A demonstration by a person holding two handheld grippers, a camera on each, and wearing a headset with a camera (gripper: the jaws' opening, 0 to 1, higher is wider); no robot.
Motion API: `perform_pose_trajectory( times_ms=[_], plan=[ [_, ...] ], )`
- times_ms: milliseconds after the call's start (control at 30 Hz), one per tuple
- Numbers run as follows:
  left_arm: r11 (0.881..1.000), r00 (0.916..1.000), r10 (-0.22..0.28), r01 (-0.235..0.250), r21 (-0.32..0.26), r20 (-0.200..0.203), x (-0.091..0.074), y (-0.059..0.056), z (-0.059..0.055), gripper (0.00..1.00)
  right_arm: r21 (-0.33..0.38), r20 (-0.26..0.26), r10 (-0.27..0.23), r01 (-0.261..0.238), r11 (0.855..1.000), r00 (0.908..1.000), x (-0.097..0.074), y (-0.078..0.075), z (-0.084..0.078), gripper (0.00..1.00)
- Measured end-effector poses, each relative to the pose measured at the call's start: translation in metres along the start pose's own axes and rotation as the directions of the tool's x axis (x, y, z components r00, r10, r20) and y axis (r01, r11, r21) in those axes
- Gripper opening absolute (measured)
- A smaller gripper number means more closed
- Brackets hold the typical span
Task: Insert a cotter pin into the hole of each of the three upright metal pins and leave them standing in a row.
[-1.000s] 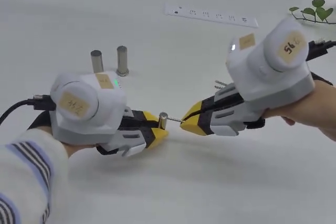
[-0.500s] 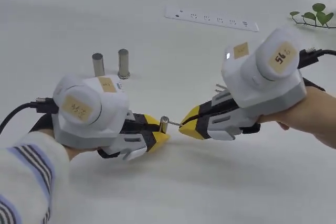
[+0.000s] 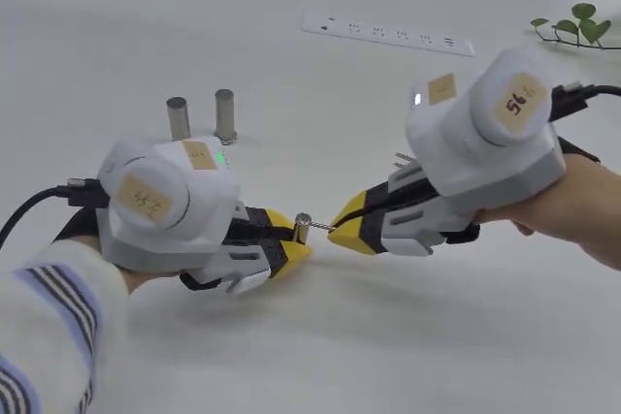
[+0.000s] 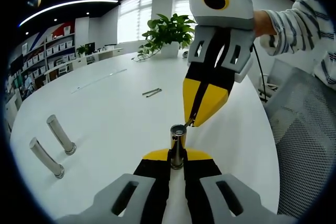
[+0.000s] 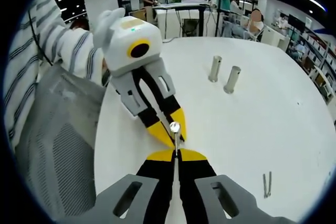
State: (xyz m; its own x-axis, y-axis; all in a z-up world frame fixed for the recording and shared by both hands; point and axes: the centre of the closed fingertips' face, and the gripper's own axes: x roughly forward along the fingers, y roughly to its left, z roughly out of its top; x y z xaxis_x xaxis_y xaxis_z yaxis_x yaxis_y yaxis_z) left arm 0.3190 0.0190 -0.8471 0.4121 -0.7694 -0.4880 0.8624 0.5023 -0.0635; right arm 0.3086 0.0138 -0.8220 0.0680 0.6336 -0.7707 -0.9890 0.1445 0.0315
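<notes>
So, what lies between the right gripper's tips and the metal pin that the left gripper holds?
A thin cotter pin, clamped in the right gripper, spans that gap to the top of the metal pin; the head view shows it.

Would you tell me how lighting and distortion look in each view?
Head view: soft, even light, faint shadows under left gripper and right gripper. Left gripper view: fisheye curves the table; held metal pin sharp. Right gripper view: ceiling spots glare; cotter pin barely resolved.
</notes>
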Motion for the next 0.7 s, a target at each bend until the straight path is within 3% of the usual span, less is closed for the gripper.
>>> perform_pose_trajectory(
  times_ms=[200,333,500,700],
  plan=[
    [1.000,1.0000,-0.001,0.001,-0.007,0.001,0.000,0.000,0.000,0.07,0.023,0.026,0.002,-0.003,1.000,0.9996,0.002,0.001,0.005,0.03],
    [1.000,1.0000,0.002,-0.002,-0.015,0.001,0.000,0.000,0.000,0.07,-0.027,0.039,0.003,-0.002,1.000,0.9992,0.004,0.002,0.008,0.04],
    [1.000,0.9999,0.010,-0.010,-0.014,0.001,0.000,0.000,0.000,0.07,-0.038,0.039,0.016,-0.014,0.999,0.9991,0.002,0.005,0.002,0.13],
    [1.000,0.9999,0.015,-0.014,-0.019,0.002,-0.001,0.001,0.000,0.08,-0.038,0.038,-0.002,0.003,0.999,0.9993,-0.005,0.001,-0.003,0.11]
  ],
)
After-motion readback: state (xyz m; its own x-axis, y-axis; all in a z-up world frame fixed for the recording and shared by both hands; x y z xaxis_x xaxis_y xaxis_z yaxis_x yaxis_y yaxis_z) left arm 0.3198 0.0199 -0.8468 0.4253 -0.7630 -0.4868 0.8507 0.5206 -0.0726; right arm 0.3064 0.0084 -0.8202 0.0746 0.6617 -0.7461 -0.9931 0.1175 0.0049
